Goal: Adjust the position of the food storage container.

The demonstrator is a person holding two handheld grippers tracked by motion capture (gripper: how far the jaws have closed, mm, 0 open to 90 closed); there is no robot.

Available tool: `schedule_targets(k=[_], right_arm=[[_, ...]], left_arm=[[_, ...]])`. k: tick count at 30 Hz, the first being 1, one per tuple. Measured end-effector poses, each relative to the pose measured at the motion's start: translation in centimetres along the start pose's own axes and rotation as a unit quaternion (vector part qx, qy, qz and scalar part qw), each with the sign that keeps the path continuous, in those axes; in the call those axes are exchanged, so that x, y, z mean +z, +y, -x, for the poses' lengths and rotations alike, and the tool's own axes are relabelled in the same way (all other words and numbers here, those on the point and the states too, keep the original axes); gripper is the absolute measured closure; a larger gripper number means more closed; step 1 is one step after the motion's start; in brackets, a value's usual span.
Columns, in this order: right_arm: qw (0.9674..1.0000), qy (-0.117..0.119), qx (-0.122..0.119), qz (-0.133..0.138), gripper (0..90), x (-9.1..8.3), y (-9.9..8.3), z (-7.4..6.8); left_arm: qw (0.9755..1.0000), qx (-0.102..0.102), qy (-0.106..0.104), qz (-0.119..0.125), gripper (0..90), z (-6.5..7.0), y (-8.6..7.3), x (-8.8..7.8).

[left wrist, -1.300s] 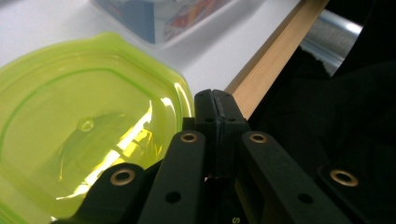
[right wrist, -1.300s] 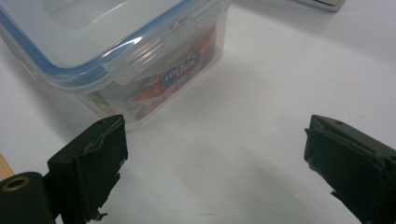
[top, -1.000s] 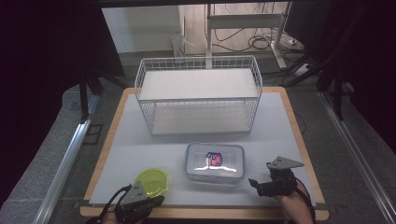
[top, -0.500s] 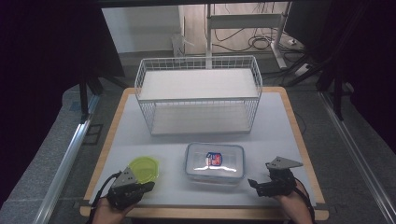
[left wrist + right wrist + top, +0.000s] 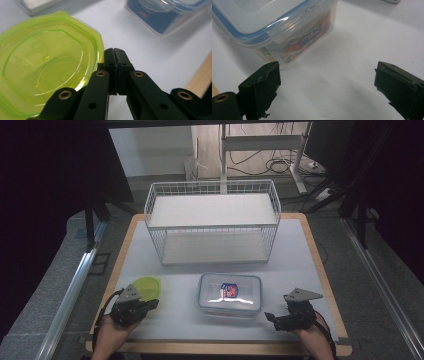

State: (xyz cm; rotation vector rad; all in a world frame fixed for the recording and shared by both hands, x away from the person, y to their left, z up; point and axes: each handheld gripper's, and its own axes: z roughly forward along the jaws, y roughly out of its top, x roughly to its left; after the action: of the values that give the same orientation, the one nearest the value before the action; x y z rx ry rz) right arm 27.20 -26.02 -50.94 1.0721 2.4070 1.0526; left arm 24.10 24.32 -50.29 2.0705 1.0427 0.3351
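Note:
A lime-green translucent bowl [image 5: 146, 287] [image 5: 47, 62] sits at the front left of the white table. My left gripper [image 5: 150, 304] [image 5: 115, 53] is shut, with nothing showing between its jaws. The bowl's rim lies against the side of its left jaw. A clear lidded container [image 5: 230, 294] [image 5: 279, 27] with a blue seal and colourful packets inside stands at the front centre. My right gripper [image 5: 274, 319] [image 5: 327, 82] is open just to the right of it. It holds nothing, and its fingers [image 5: 262, 85] stand wide apart above the bare table.
A white wire basket [image 5: 212, 222] with two shelf levels stands at the back centre. The white table top [image 5: 295, 265] has a wooden edge close behind both hands. Dark floor, rails and cables surround the table.
My left gripper has moved left and away from the person, and the green bowl has shifted the same way with it. The right gripper and the clear container have stayed put.

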Motion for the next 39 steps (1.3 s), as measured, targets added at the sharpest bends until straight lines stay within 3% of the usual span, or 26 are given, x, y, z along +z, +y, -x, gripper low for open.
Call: schedule_targets(k=[14, 19, 24, 26, 29, 33, 36, 39], right_arm=[[1.0000, 0.000, 0.001, -0.002, 6.7, 0.1, 0.0, 0.0], [1.0000, 0.001, 0.003, 0.000, 6.7, 0.0, 0.0, 0.1], [0.9996, -0.001, 0.019, 0.019, 0.8, -0.2, 0.2, 0.0], [0.9993, 0.005, 0.029, 0.021, 2.7, -0.3, 0.3, -0.2], [0.9988, 0.004, 0.047, 0.016, 23.4, -0.6, 0.6, -0.2], [0.9985, 0.017, 0.052, 0.010, 70.1, -1.2, 1.1, 0.0], [0.9988, 0.027, 0.041, 0.012, 86.1, -0.9, 1.6, -0.2], [0.9996, 0.016, 0.021, 0.008, 89.6, -0.1, 2.4, -0.8]], left_arm=[[0.9988, -0.037, 0.030, 0.010, 89.9, -3.6, 0.1, 0.1], [0.9990, -0.022, 0.030, 0.026, 87.5, -2.2, 0.5, -0.1], [0.9989, 0.001, 0.017, 0.044, 73.2, 0.1, 1.4, 0.7], [0.9987, 0.009, 0.015, 0.047, 68.5, 0.9, 1.7, 1.2], [0.9986, 0.008, 0.007, 0.051, 69.5, 1.4, 2.1, 2.1], [0.9985, 0.000, -0.012, 0.054, 80.0, 1.8, 2.6, 3.0], [0.9982, -0.011, -0.040, 0.042, 86.4, 2.3, 3.6, 4.9], [0.9985, -0.002, -0.050, 0.024, 87.9, 3.1, 4.4, 6.7]])
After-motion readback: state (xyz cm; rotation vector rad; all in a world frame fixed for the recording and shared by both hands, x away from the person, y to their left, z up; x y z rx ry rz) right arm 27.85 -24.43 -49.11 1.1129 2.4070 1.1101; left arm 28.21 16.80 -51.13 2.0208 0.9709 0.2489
